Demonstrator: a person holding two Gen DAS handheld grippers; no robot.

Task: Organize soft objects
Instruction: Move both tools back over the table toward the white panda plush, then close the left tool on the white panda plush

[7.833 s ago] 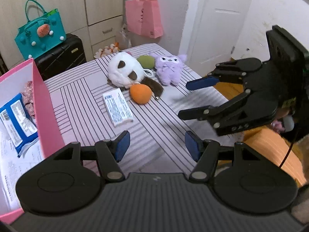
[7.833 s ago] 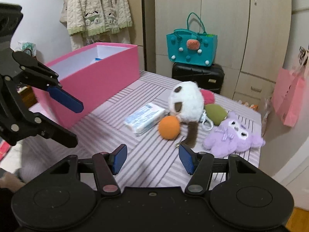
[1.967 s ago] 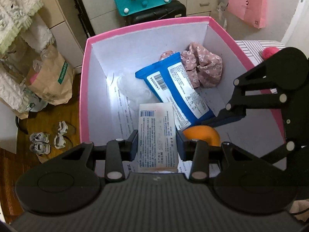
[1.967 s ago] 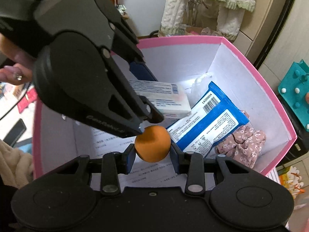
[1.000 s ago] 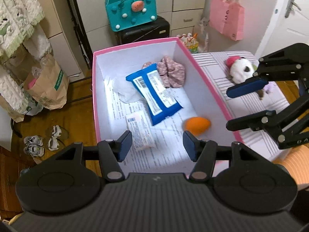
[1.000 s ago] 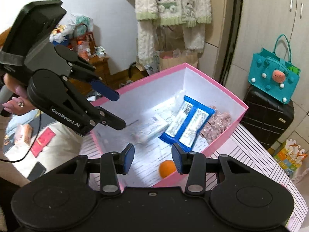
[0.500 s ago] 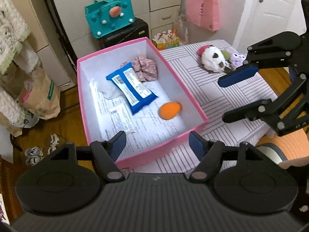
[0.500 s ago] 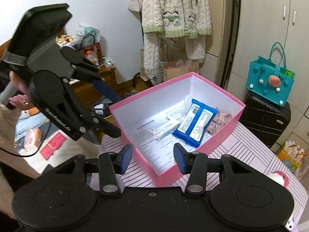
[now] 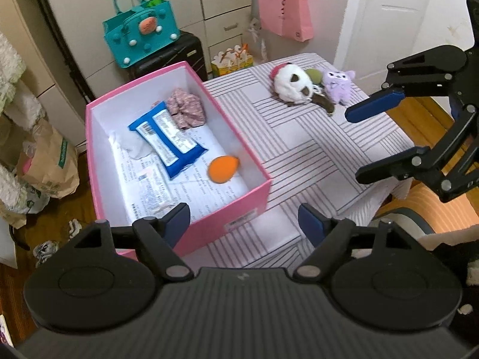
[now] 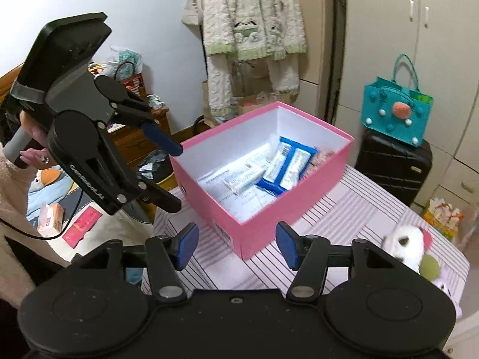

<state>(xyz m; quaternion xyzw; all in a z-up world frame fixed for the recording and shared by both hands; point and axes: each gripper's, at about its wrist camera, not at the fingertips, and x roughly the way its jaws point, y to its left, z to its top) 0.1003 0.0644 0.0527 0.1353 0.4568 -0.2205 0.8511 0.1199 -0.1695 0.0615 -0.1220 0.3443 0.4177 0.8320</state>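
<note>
A pink box (image 9: 230, 209) stands on the striped table (image 9: 314, 155). In it lie an orange ball (image 9: 223, 169), a blue pack (image 9: 167, 137), a white tissue pack (image 9: 149, 188) and a floral cloth (image 9: 185, 107). A panda plush (image 9: 292, 85), a green ball (image 9: 312, 76) and a purple plush (image 9: 339, 86) lie at the table's far end. My left gripper (image 9: 244, 221) is open and empty, raised above the box's near wall. My right gripper (image 10: 236, 243) is open and empty, over the table beside the box (image 10: 269, 209); it also shows in the left wrist view (image 9: 377, 140).
A teal bag (image 9: 140, 39) sits on a black suitcase (image 9: 173, 56) behind the box. A pink bag (image 9: 284, 9) hangs by a white door (image 9: 386, 15). Paper bags (image 9: 45, 161) stand on the floor at left. Clothes (image 10: 251, 15) hang on the wall.
Two seconds ago the left gripper held the tissue pack and the right the orange ball inside the box. Both are released and lie in the box; both grippers have risen and drawn back.
</note>
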